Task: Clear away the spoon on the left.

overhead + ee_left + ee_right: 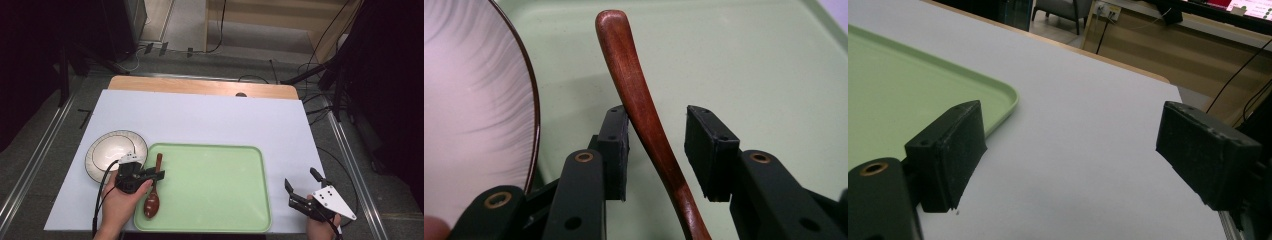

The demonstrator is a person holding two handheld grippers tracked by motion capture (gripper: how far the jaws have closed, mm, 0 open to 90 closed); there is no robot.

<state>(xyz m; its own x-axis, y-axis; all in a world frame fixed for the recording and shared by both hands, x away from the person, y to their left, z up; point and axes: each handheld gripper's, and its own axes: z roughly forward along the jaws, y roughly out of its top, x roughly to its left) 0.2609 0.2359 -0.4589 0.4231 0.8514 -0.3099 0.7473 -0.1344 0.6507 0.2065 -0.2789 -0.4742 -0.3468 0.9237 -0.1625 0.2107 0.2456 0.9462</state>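
Left gripper [656, 152] sits w/ jaws spread round the wooden spoon [644, 120] handle; one pad touches, the other's clear, no pinch. Spoon lies on the green tray [215, 170], left side, beside the bowl [107, 150]. Right gripper [1073, 155] gapes wide over the tabletop [1088, 125].

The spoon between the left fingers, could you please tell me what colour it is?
The spoon is a glossy reddish-brown, wood-like; it shows best in the left gripper view.

Grey floor [195, 30], cables [320, 42], wooden furniture [280, 15] behind table, dim room.
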